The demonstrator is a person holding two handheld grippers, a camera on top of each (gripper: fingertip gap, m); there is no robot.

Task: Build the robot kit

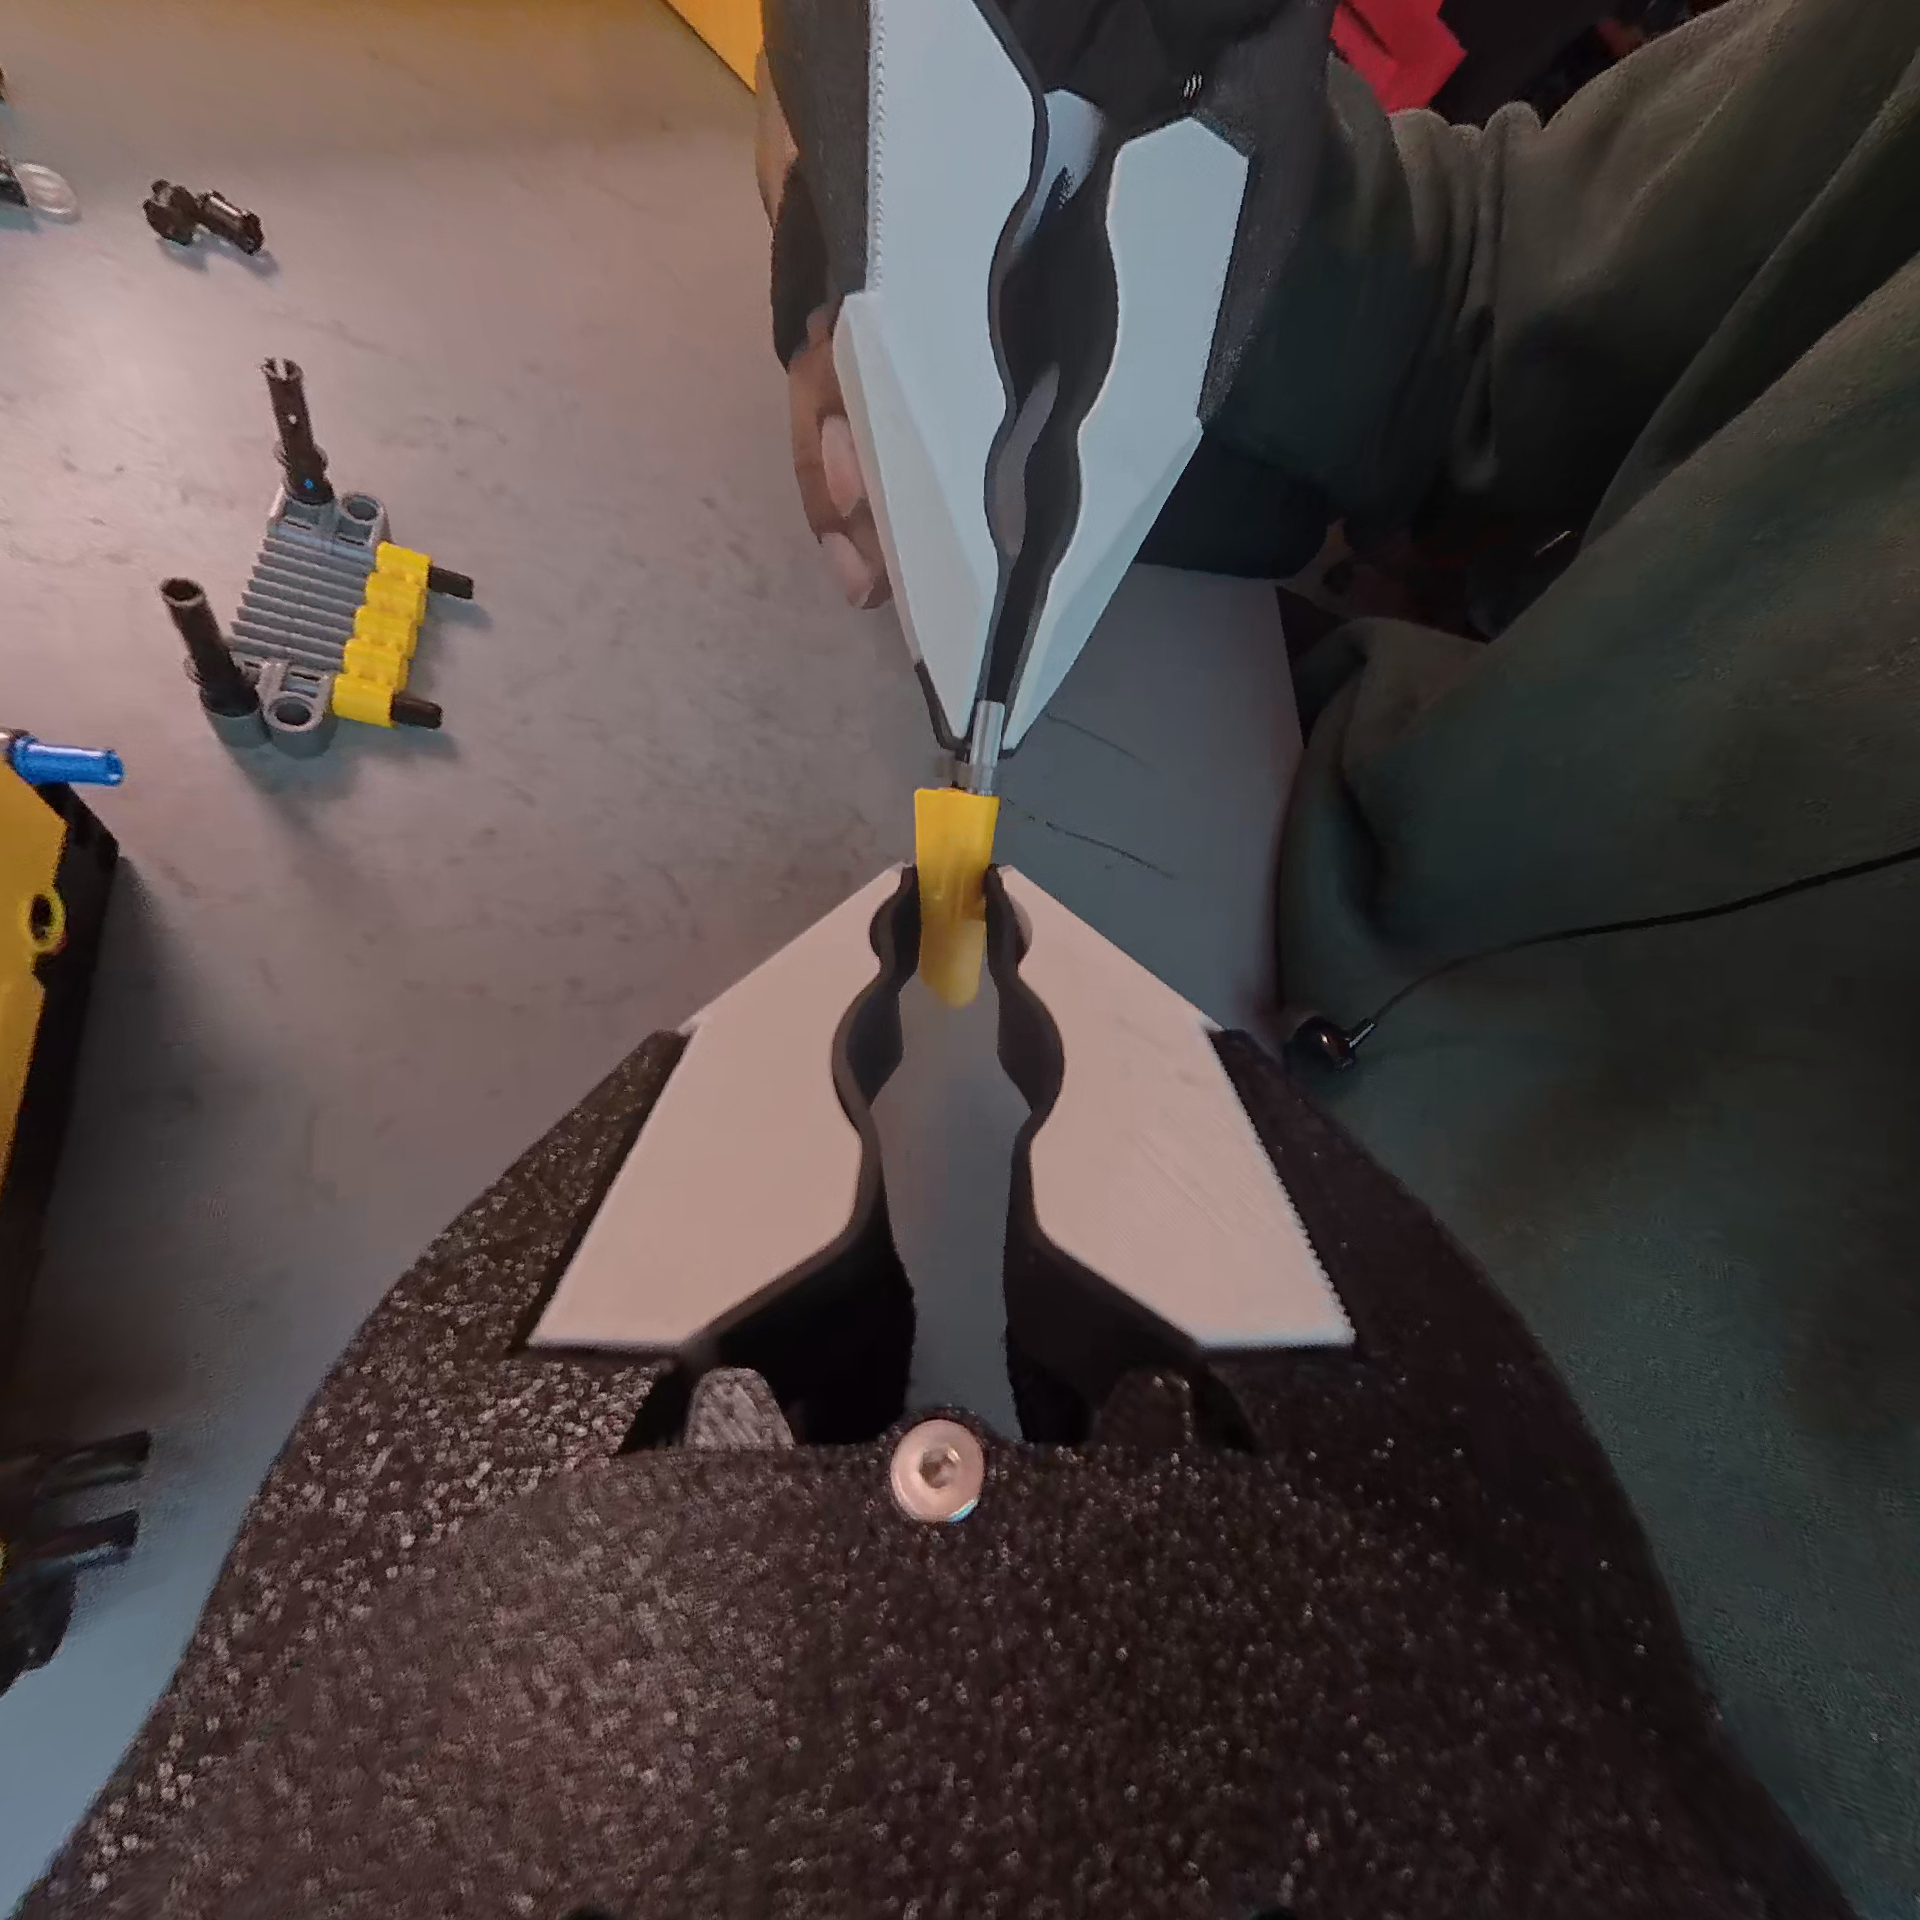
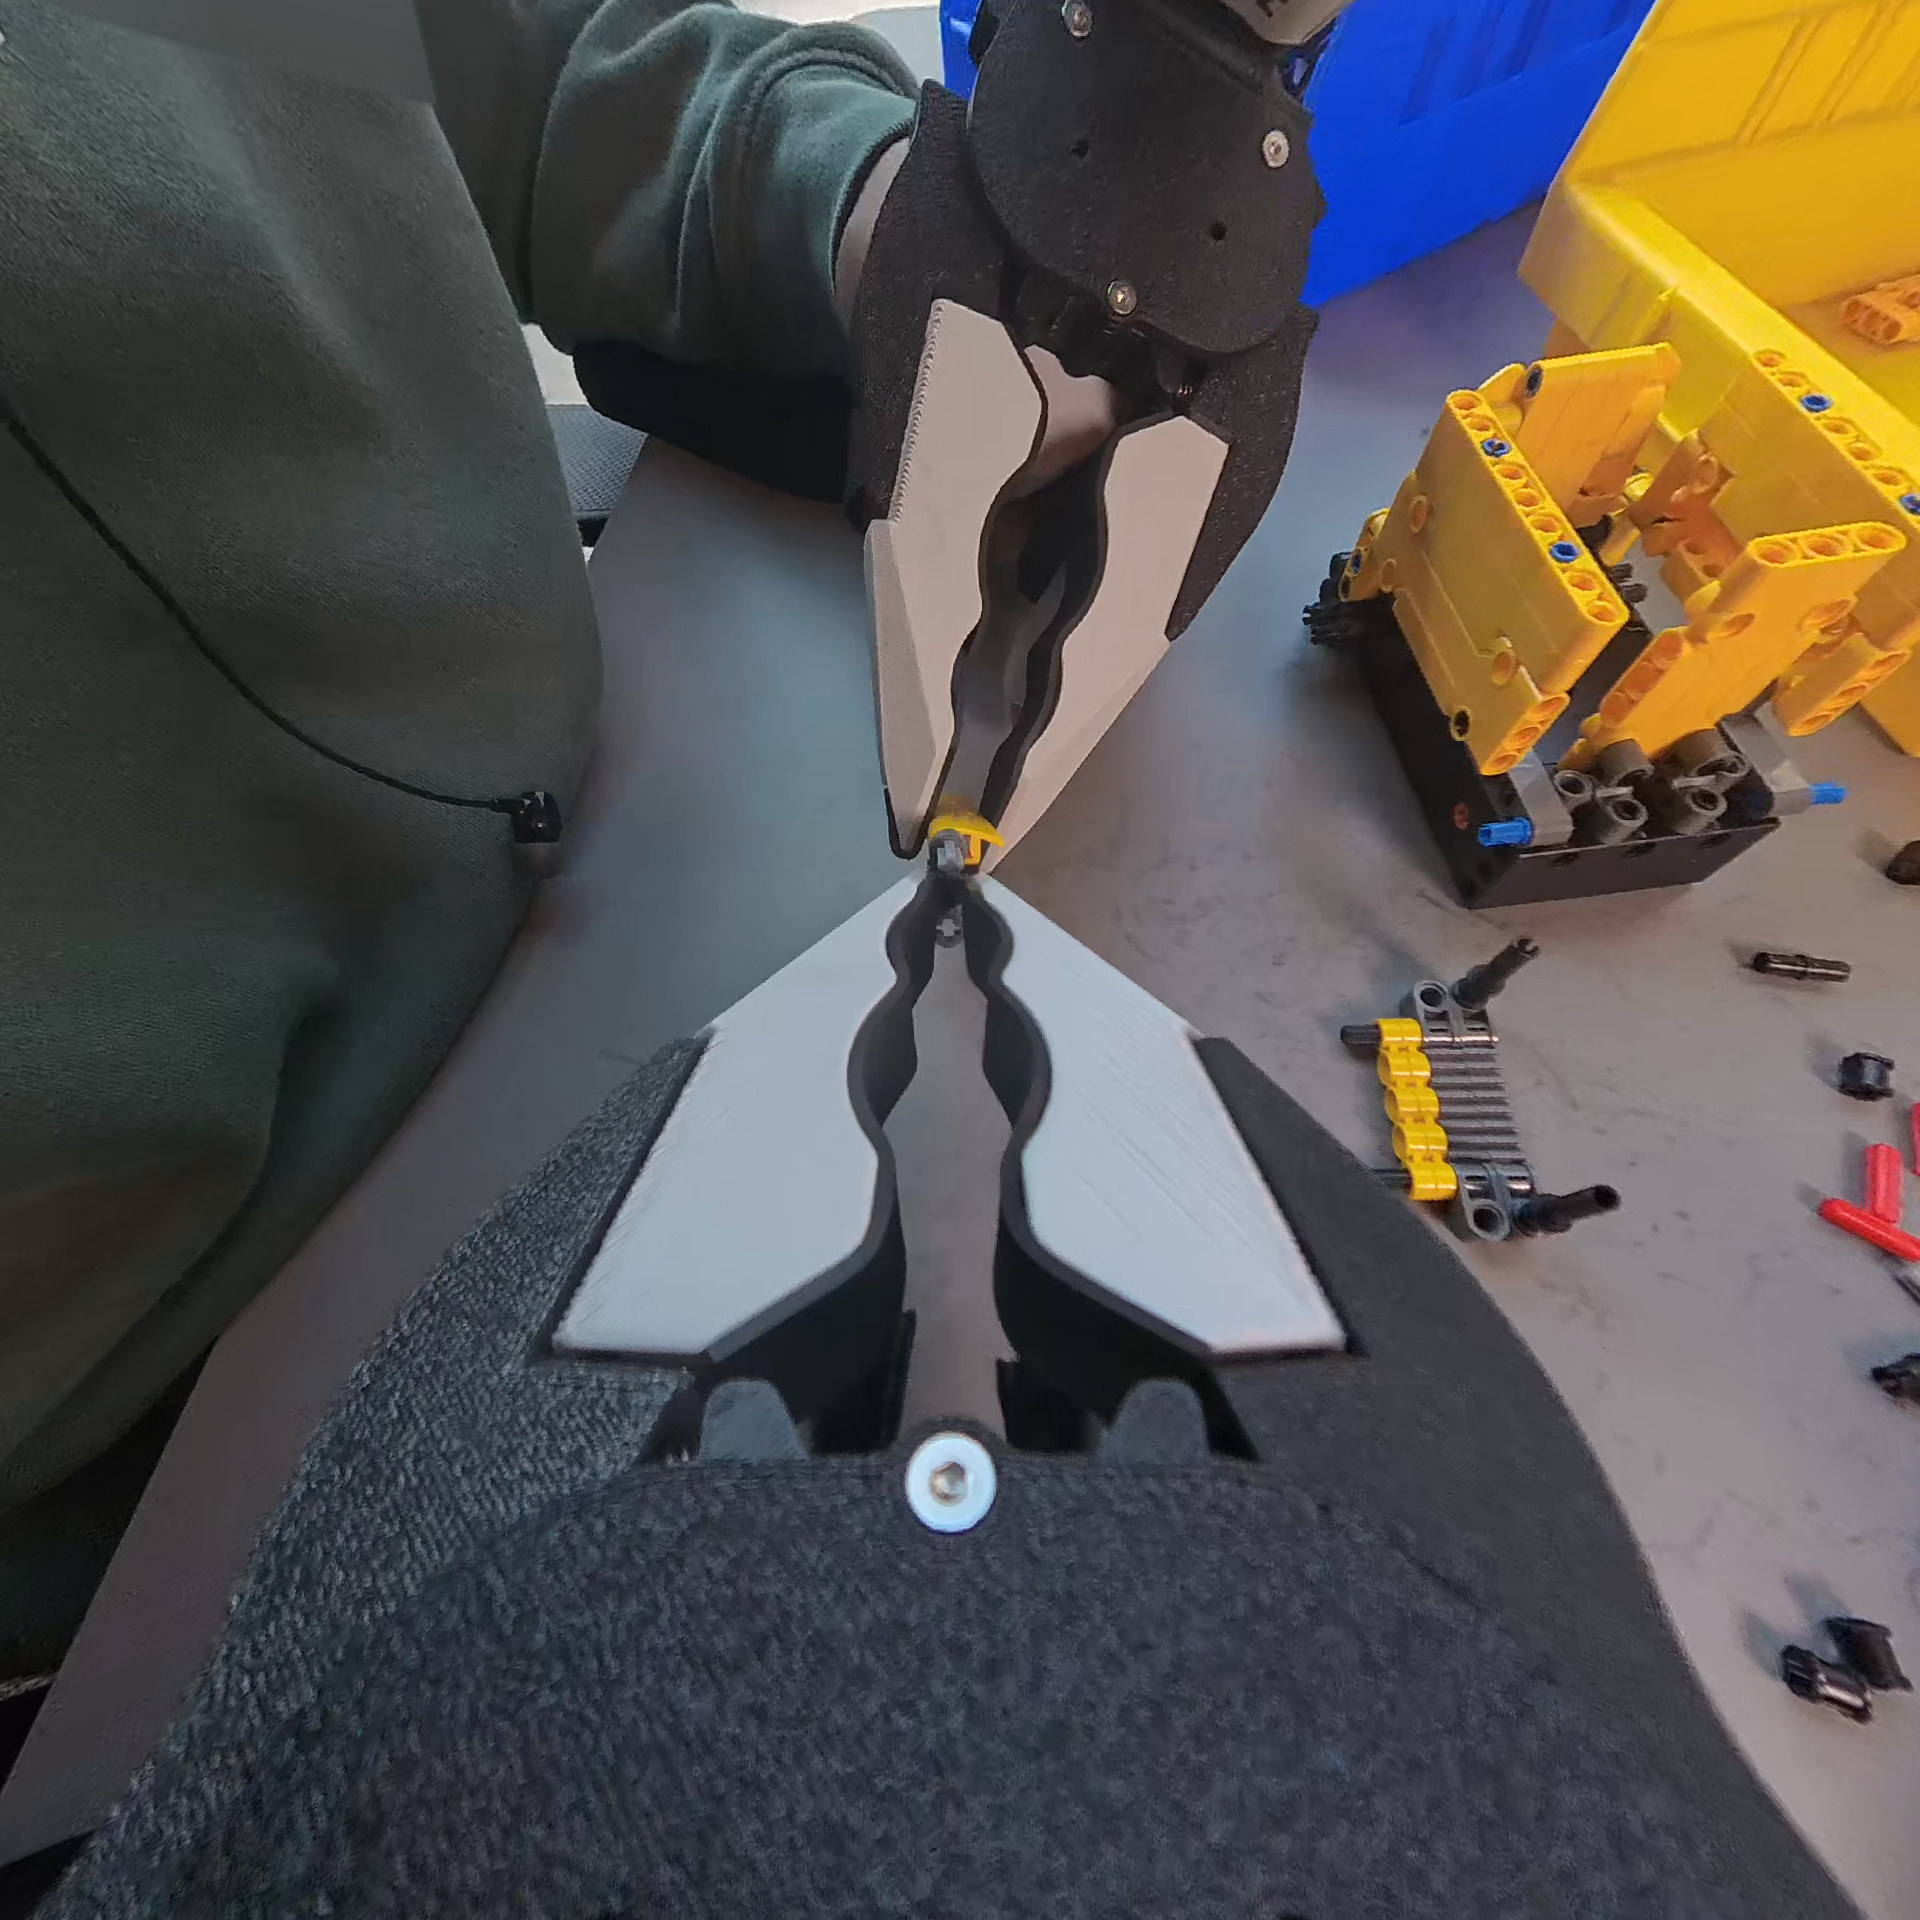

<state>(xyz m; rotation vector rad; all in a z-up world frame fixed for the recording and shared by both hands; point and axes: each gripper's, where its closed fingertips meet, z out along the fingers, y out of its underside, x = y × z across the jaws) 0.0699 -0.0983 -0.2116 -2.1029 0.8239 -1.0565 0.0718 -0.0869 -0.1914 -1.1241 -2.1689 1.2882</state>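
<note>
In the left wrist view my left gripper (image 1: 951, 883) is shut on a small yellow brick piece (image 1: 948, 914) and holds it above the grey table. My right gripper (image 1: 971, 743) comes in from the top, tip to tip with it, shut on a small grey pin (image 1: 984, 732) that meets the top of the yellow piece. In the right wrist view my right gripper (image 2: 948, 896) pinches the grey pin (image 2: 948, 923). The left gripper (image 2: 951, 836) faces it with the yellow piece (image 2: 961, 828) in its tips. A hand (image 1: 836, 488) holds the right gripper.
A grey ribbed panel with yellow connectors and black pins (image 1: 312, 613) (image 2: 1455, 1112) lies on the table. A yellow and black brick assembly (image 2: 1610, 623), a yellow bin (image 2: 1714, 208) and a blue bin (image 2: 1434, 135) stand beyond. Loose black and red pieces (image 2: 1870, 1205) lie around. The person's green sweater (image 1: 1662, 935) is close by.
</note>
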